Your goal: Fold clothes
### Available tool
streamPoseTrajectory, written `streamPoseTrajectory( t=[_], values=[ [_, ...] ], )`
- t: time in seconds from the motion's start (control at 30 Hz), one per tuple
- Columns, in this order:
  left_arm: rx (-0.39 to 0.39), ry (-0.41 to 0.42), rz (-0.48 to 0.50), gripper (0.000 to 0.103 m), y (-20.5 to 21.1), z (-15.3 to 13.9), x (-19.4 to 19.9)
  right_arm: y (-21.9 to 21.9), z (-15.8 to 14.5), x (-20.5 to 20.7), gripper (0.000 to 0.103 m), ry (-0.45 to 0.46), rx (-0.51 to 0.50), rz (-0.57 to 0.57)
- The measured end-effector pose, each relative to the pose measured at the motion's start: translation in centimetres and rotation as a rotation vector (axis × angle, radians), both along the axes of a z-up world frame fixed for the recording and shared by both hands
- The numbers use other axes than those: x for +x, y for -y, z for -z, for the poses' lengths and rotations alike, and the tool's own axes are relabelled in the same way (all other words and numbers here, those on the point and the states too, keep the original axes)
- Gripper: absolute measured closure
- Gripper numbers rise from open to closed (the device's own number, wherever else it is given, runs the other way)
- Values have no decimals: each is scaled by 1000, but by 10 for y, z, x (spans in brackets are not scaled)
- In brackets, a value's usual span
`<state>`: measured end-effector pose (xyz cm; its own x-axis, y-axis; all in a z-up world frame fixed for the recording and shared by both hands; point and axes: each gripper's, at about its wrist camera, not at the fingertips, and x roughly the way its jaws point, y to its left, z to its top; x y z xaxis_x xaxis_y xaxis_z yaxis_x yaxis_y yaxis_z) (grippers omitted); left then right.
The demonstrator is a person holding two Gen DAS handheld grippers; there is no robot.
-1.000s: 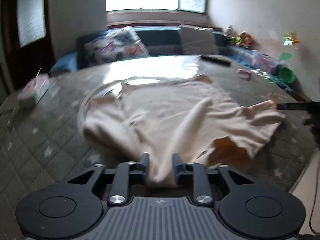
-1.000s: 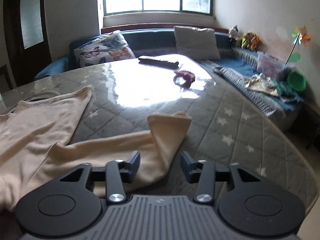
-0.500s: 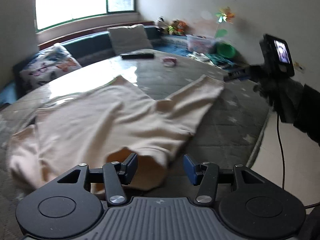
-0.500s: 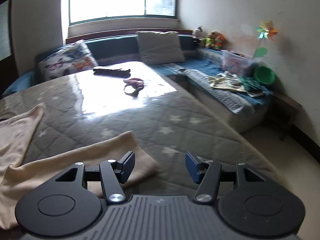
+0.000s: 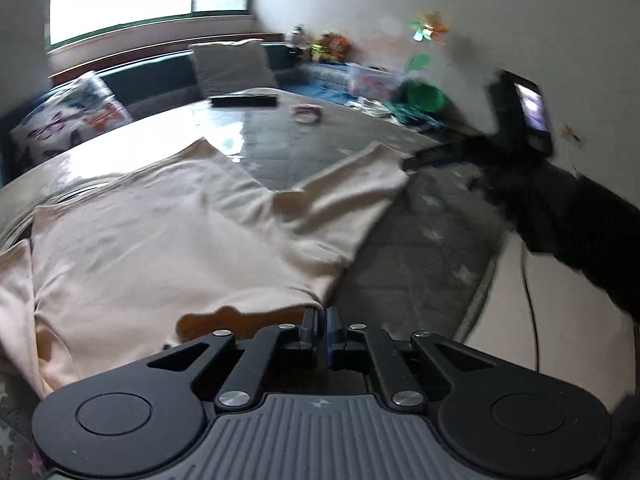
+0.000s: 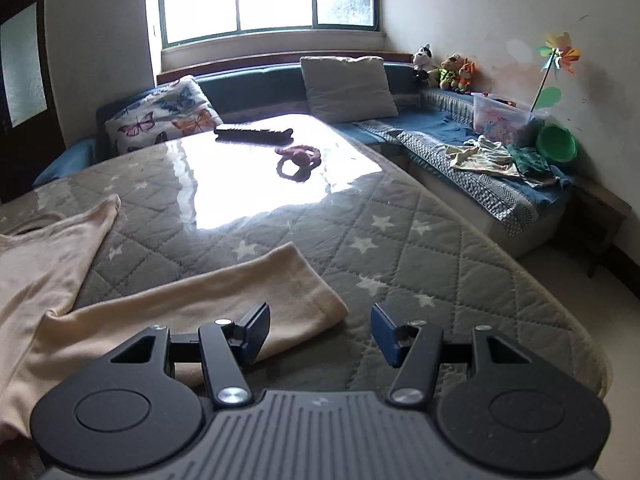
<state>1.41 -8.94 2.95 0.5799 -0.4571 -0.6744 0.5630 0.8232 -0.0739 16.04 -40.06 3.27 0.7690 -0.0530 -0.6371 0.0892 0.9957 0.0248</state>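
Observation:
A cream long-sleeved top (image 5: 168,240) lies spread on the grey star-quilted table (image 5: 420,248). My left gripper (image 5: 322,322) is shut on the top's near hem corner, which lifts slightly off the cover. In the right wrist view one sleeve (image 6: 224,304) of the top stretches across the quilt toward the table's right edge. My right gripper (image 6: 320,330) is open and empty, its left finger over the sleeve cuff. It also shows in the left wrist view (image 5: 520,120), held at the sleeve end.
A dark brush (image 6: 253,135) and a pink ring toy (image 6: 299,156) lie on the glossy far part of the table. A bench with cushions (image 6: 346,88), toys, a plastic box (image 6: 504,122) and a green bowl (image 6: 557,143) lines the far and right walls. The floor (image 6: 600,296) is to the right.
My left gripper has closed on the top's hem, having been open half a second ago. My right gripper stayed open and shifted along the sleeve end, which now lies flat.

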Motion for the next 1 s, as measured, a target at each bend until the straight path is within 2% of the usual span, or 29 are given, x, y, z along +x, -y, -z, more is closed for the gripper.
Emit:
streamPoseTrajectory(
  t=[0.07, 0.17, 0.37, 0.47, 0.53, 0.6, 0.63, 0.73, 0.8, 0.93, 1.0],
  values=[
    [40, -24, 15, 99, 2, 9, -1, 1, 4, 3, 46, -11, -4, 5],
    [43, -43, 20, 98, 0, 12, -2, 3, 6, 7, 46, -14, -3, 11],
    [-19, 83, 93, 96, 4, -24, -8, 12, 4, 9, 49, -13, 18, 26],
    [-14, 93, 38, 94, 9, -23, 11, 15, 5, 11, 57, -15, 42, 28],
    [-2, 58, -23, 94, 12, -14, 29, 17, 5, 13, 67, -18, 62, 28],
    [21, 24, -60, 94, 15, -4, 41, 18, 7, 14, 72, -16, 70, 30],
    [29, 17, -62, 94, 17, 1, 44, 19, 7, 14, 81, -15, 71, 29],
    [28, -19, -43, 94, 23, 13, 49, 19, 6, 13, 97, -5, 84, 23],
    [41, -23, -15, 94, 28, 19, 47, 18, 4, 11, 99, 7, 64, 25],
    [44, -14, 31, 75, 33, 24, 41, 18, 0, 10, 99, 34, -4, 57],
    [44, -9, 37, 74, 32, 23, 39, 20, 4, 14, 98, 4, -2, 52]
  ],
)
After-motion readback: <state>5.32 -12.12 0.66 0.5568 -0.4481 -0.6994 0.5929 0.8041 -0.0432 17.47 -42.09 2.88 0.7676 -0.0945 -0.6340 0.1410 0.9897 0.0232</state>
